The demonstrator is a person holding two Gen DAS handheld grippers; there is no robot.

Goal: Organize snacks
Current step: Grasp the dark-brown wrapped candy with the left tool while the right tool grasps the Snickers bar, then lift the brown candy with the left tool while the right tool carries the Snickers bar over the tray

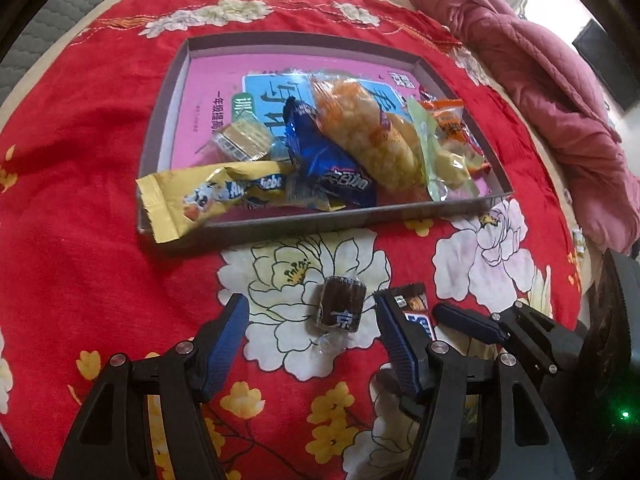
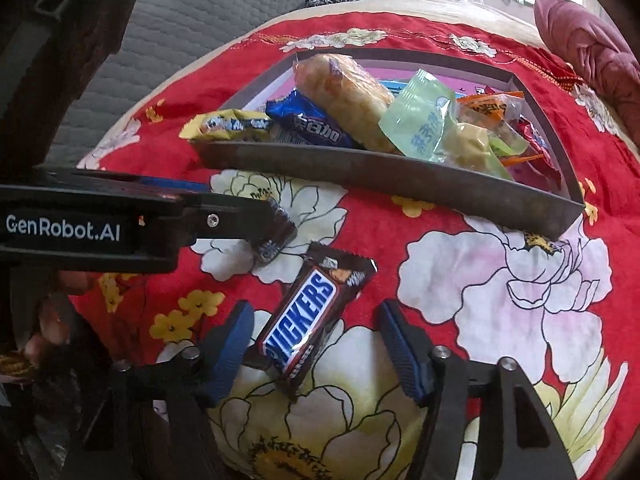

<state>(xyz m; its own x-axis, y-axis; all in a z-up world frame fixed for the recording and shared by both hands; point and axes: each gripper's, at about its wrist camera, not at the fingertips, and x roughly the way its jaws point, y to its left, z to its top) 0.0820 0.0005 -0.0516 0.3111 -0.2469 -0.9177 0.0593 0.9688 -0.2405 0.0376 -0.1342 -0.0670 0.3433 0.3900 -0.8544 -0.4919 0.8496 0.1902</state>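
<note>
Between the right hand-held gripper point(image 2: 316, 344) fingers, Snickers bar point(image 2: 300, 320)

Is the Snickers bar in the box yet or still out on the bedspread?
Out. The Snickers bar lies on the bedspread outside the box.

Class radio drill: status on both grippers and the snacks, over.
Left gripper open around brown candy. Right gripper open around Snickers bar. Box ahead, nothing in the way.

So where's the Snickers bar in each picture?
Left wrist view: the Snickers bar sits low right, mostly hidden behind a claw finger.
Right wrist view: low middle, the Snickers bar lies tilted between the right claw's fingers.
Shared landmark: the snack box above it.
</note>
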